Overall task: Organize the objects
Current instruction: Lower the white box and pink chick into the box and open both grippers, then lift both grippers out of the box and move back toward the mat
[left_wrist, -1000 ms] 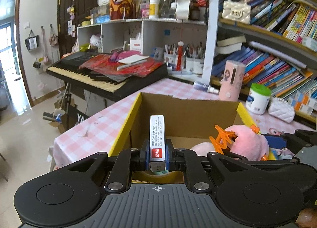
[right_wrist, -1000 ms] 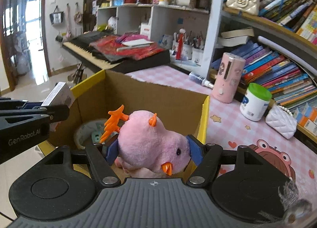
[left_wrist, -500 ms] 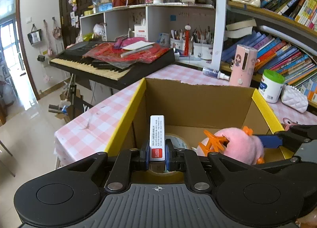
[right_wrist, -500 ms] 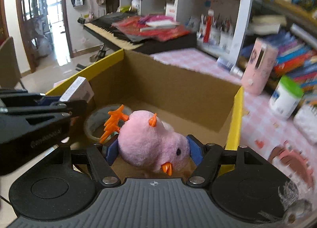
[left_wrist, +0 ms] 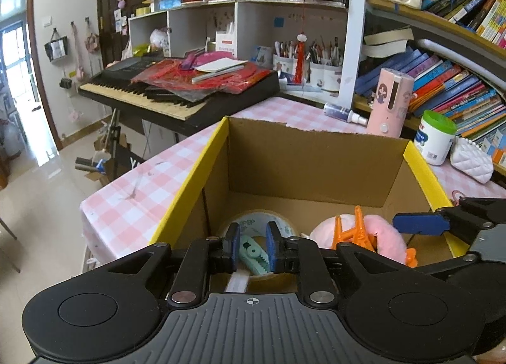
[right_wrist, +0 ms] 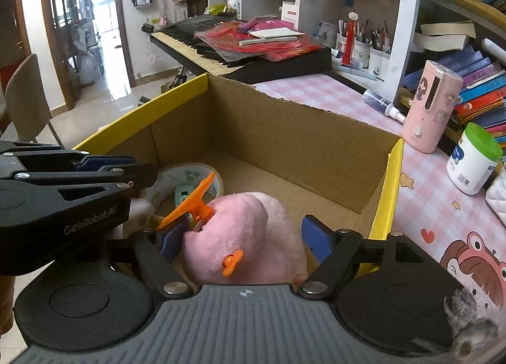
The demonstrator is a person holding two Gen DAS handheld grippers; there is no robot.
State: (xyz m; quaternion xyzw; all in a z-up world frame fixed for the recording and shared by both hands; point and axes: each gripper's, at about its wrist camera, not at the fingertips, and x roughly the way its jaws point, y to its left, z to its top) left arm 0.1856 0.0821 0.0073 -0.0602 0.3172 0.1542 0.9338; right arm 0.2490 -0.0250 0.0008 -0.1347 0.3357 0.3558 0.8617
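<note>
A table under a pink-and-white checked cloth (left_wrist: 132, 193) carries an open cardboard box (left_wrist: 303, 161) with yellow-edged flaps, and both views look down into it. Nearest in the left wrist view, the left gripper (left_wrist: 251, 247) hangs over the box's left side; its jaws have just been opening and now stand a narrow way apart with nothing clamped between the blue pads. Straight below them a slim white packet (left_wrist: 237, 281) lies partly hidden behind the gripper body, beside a mint-green toothed clip (left_wrist: 253, 256) that sits inside a roll of tape (left_wrist: 259, 221) on the box floor. In the right wrist view the right gripper (right_wrist: 243, 240) has also just been opening: its jaws are spread wide around a pink plush chick (right_wrist: 243, 237), with a gap between the right pad and the fur, while the left pad sits close against the toy's side, so a light touch there cannot be ruled out. The chick rests low in the box's near right part, orange feet (right_wrist: 193, 202) pointing toward the tape roll. Beyond the box, on the cloth, stand a pink cylinder (right_wrist: 433, 104), a small spray bottle (right_wrist: 382, 104) and a white jar with a green lid (right_wrist: 474, 158). Farther back are crowded bookshelves (left_wrist: 449, 85) and a keyboard (left_wrist: 177, 91) piled with red papers.
</note>
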